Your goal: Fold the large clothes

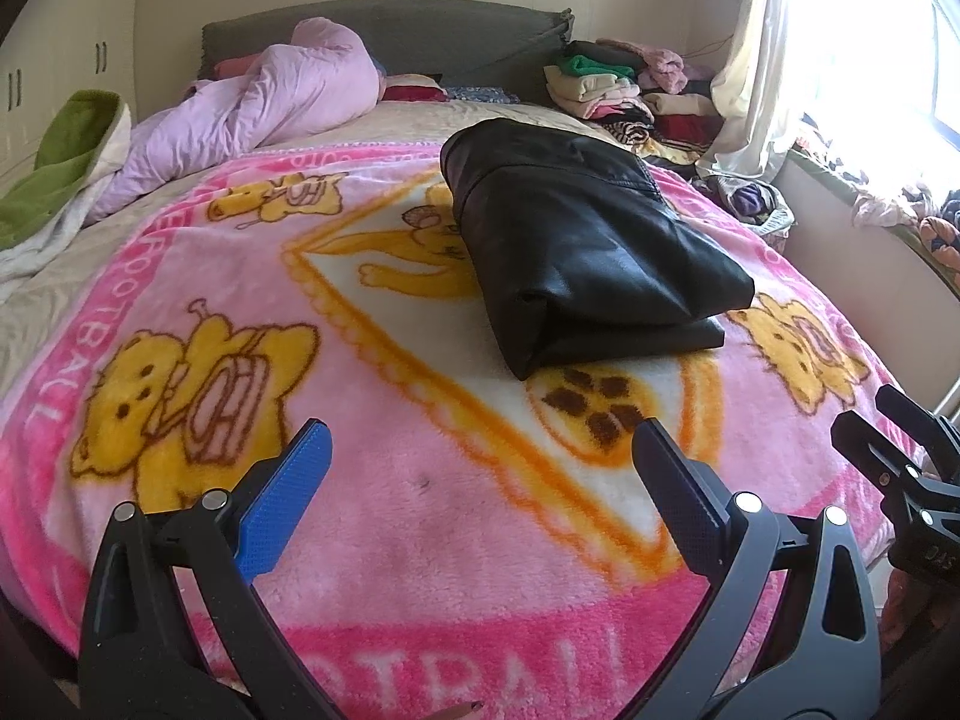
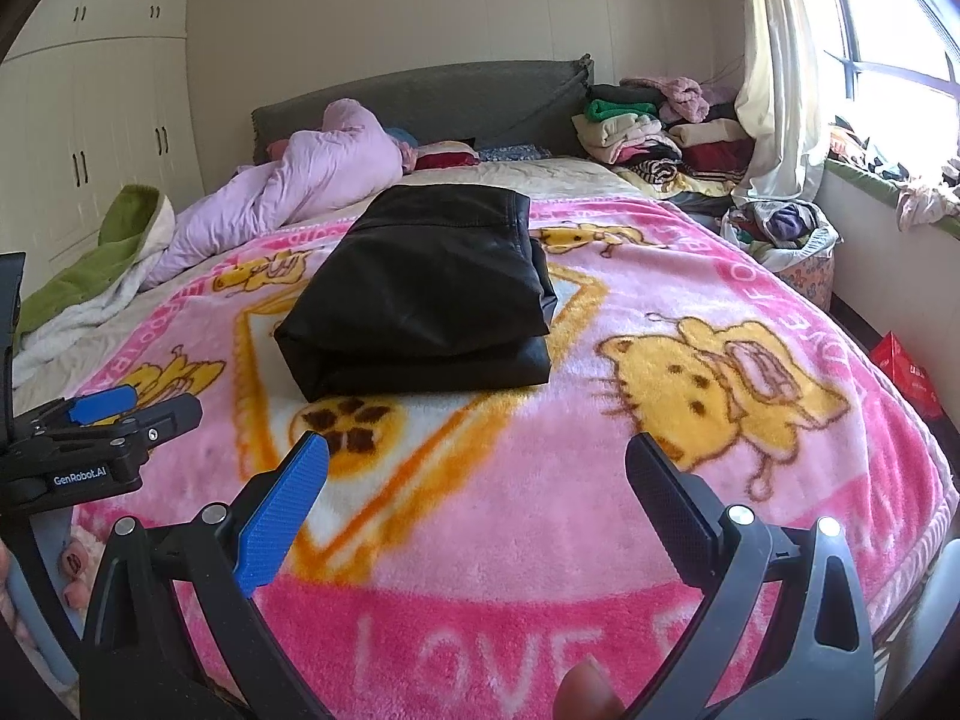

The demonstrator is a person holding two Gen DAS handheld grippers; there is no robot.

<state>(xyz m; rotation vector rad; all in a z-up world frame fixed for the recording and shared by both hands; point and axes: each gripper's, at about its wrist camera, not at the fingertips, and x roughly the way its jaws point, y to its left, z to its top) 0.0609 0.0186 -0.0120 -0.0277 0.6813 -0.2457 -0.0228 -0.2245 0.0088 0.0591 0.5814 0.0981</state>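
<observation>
Black garment folded on the bed, both grippers free.

We hold the left gripper [image 1: 480, 456] and the right gripper [image 2: 477, 468] low over the near edge of the pink blanket [image 1: 420, 516], each with its fingers spread wide and grasping nothing. The black leather-look garment [image 2: 420, 294] lies well ahead of us in the middle of the blanket, already doubled into a compact rectangular bundle with layered edges, so we judge this fold finished or nearly so; at most a tidy or a move to the stack of folded clothes [image 2: 636, 132] by the headboard remains. Readable writing: "FOOTBALL" and "LOVE" woven on the blanket, and "GenRobot.AI" on the left gripper's body.
</observation>
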